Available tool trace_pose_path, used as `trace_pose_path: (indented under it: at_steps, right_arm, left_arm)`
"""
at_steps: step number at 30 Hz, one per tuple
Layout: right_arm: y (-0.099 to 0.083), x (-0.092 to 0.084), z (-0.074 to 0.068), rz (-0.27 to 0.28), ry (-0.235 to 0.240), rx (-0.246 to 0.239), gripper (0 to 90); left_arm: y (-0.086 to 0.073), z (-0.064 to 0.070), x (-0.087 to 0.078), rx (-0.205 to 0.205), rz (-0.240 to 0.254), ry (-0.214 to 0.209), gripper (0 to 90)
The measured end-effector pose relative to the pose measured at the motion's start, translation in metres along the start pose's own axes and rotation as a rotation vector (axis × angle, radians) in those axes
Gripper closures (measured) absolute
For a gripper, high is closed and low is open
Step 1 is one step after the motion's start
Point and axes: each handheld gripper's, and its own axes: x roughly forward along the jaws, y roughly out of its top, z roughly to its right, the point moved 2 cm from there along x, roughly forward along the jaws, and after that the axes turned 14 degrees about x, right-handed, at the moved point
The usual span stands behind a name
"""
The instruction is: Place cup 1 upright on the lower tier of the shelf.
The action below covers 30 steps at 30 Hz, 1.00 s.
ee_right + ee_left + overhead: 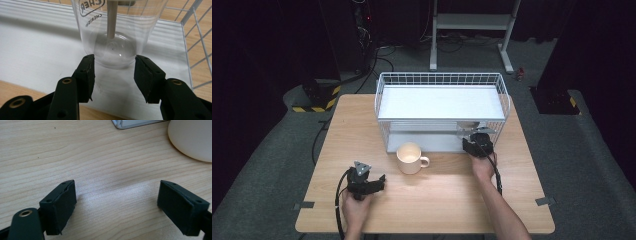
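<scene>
Right claw (113, 65) pinches the base of a clear plastic cup (117, 32), its pads pressed to either side; the cup stands upright on the lower shelf (37, 50) of a white wire rack (442, 80), at two o'clock from the cream mug (410, 158). Printed letters show on the cup's wall. Left claw (116, 202) sits spread wide over bare tabletop (75, 152), nothing between its pads, at seven o'clock from the mug.
</scene>
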Motion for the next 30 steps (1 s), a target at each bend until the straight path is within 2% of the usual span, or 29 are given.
trace_pose_path:
  at_steps: [3,5,8,13,17,21,24,26,27,28,29,30]
  right_arm:
    - [0.000,0.002,-0.001,0.000,-0.006,0.025,51.5]
    - [0.001,0.005,-0.001,-0.020,-0.011,0.036,51.5]
    - [0.004,0.007,-0.001,-0.012,-0.014,0.017,52.3]
    - [0.008,0.010,-0.001,-0.018,-0.028,0.045,54.0]
    - [0.007,0.014,0.001,-0.022,-0.029,0.025,54.7]
    - [0.006,0.015,0.001,-0.025,-0.025,0.035,54.6]
    - [0.007,0.014,0.002,-0.020,-0.005,0.027,51.1]
    - [0.007,0.012,0.003,-0.018,-0.009,0.017,46.6]
    - [0.006,0.010,0.001,-0.031,-0.009,0.049,45.0]
    - [0.007,0.010,0.003,-0.019,-0.001,0.017,44.0]
    - [0.007,0.007,0.002,-0.024,0.000,0.035,43.2]
    - [0.007,0.004,0.002,-0.017,-0.001,0.028,42.6]
  left_arm:
    - [0.000,0.000,0.000,0.000,0.000,0.000,15.9]
    - [0.000,0.000,0.000,0.000,0.000,0.000,15.9]
    - [0.000,0.000,0.000,0.000,0.000,0.000,15.9]
    - [0.000,0.000,0.000,0.000,0.000,0.000,15.9]
    - [0.000,0.000,0.000,0.000,0.000,0.000,15.9]
    - [0.000,0.000,0.000,0.000,0.000,0.000,15.9]
    - [0.000,0.000,0.000,0.000,0.000,0.000,15.9]
    - [0.000,0.000,0.000,0.000,0.000,0.000,16.0]
    - [0.000,0.000,0.000,0.000,0.000,0.000,15.9]
    - [0.000,0.000,0.000,0.000,0.000,0.000,15.9]
    - [0.000,0.000,0.000,0.000,0.000,0.000,15.9]
    - [0.000,0.000,0.000,0.000,0.000,0.000,15.9]
